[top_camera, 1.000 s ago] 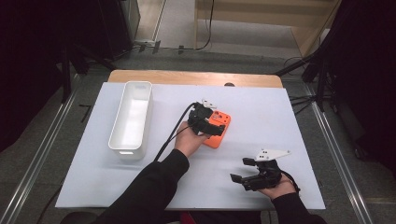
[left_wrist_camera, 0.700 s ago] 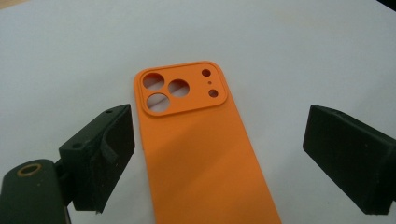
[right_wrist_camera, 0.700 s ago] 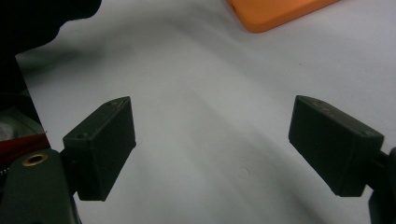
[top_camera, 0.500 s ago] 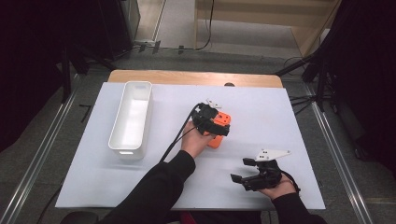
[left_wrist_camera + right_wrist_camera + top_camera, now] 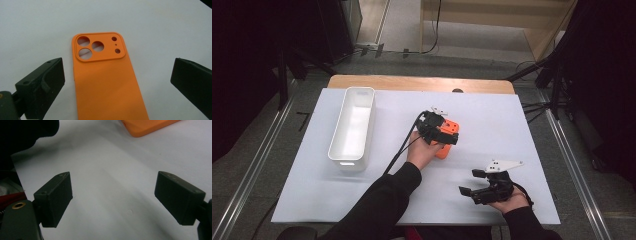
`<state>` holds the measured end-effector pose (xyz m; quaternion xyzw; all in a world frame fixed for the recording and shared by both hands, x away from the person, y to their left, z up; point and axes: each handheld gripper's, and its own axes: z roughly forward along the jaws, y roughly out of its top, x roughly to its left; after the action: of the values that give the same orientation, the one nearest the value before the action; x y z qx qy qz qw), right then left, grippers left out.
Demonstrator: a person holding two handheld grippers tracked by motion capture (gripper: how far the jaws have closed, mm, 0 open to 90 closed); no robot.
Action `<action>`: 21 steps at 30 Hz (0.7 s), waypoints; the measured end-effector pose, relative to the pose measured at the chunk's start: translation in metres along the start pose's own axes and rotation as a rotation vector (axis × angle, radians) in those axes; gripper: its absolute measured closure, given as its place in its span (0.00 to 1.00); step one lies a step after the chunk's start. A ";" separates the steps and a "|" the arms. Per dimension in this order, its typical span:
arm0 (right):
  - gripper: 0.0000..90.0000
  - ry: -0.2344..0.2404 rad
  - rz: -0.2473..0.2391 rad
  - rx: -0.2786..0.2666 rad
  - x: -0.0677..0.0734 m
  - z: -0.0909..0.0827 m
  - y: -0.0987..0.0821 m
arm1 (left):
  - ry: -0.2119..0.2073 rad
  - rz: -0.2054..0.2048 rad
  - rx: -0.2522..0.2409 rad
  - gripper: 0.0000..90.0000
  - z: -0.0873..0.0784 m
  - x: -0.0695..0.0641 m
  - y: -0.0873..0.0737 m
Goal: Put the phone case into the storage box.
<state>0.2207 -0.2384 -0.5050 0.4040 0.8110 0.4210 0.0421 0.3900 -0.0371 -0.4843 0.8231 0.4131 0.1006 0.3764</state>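
In the high view, the left gripper (image 5: pixel 443 134) sits near the middle of the frame, directly over an orange phone case (image 5: pixel 445 148) that lies flat on the white surface (image 5: pixel 492 120); only the edges of the case peek out from under the gripper and the hand. A white tray (image 5: pixel 352 127) stands at the left of the frame, well apart from the case. The right gripper (image 5: pixel 474 184) rests at the lower right, its jaws spread and nothing between them. In the left gripper view, the phone case (image 5: pixel 105 80) fills the centre and runs off the bottom edge, camera cut-outs toward the top; the two black jaws have just been opening and now stand wide apart on either side, clear of the case. In the right gripper view, the jaws are likewise wide apart over bare white surface (image 5: pixel 112 195), and a corner of the phone case (image 5: pixel 147 126) shows at the top edge.
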 end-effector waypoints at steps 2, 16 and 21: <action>0.15 0.000 0.000 0.000 0.000 0.000 0.000 | 0.000 0.005 0.001 0.00 0.000 0.000 0.000; 0.15 0.001 0.001 -0.002 0.000 0.000 0.000 | 0.019 0.013 -0.003 0.00 0.007 -0.001 -0.005; 0.15 0.001 0.000 -0.002 0.000 0.000 0.000 | 0.028 0.025 0.011 0.00 0.011 -0.003 -0.008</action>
<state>0.2207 -0.2385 -0.5049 0.4036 0.8106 0.4222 0.0421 0.3889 -0.0421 -0.4971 0.8288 0.4085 0.1145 0.3649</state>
